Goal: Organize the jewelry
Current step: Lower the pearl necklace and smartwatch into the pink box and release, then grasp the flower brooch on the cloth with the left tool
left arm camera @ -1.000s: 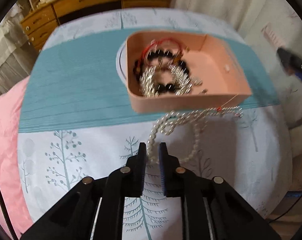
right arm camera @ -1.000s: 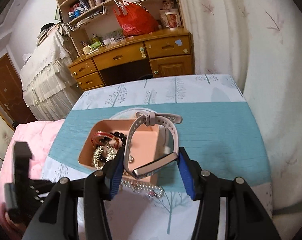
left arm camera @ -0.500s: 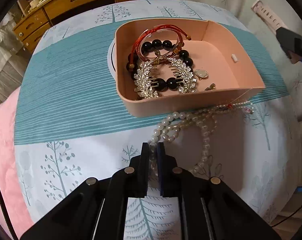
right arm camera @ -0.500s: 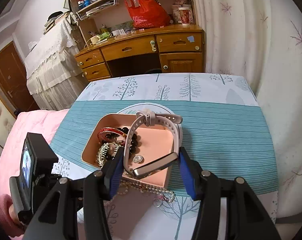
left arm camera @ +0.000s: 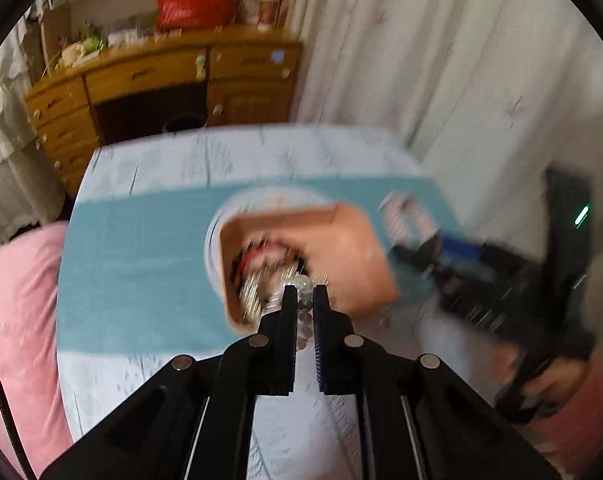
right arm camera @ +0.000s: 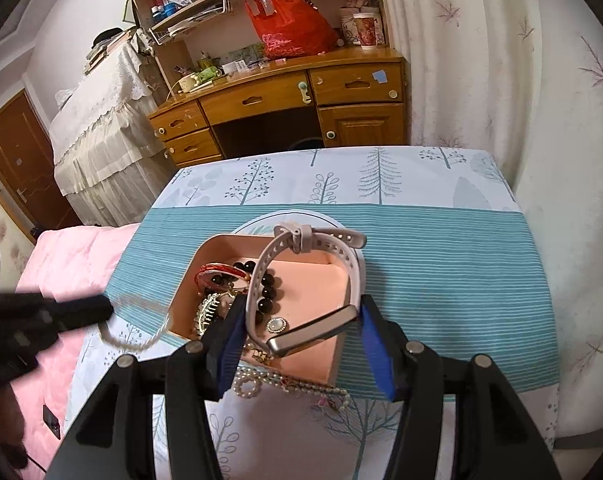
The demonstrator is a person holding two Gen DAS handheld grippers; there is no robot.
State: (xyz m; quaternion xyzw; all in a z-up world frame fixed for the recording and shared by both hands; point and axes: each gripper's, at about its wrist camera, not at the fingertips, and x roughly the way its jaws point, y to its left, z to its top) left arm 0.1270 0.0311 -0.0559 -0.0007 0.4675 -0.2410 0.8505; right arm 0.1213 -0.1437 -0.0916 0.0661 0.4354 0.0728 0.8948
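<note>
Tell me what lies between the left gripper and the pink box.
A stretch of the pearl necklace, held in the left gripper, hangs there beside the pink box; the right wrist view shows it.

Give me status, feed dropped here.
Left hand-held gripper shut on pearl necklace, lifting. Right hand-held gripper holds watch band over pink tray. Nothing blocking.

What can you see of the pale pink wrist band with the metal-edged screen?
The pale pink wrist band with the metal-edged screen is buckled into a loop, its perforated rubbery strap end sticking out right. The right hand-held gripper clamps its lower part between blue pads, holding it upright above the pink box.
</note>
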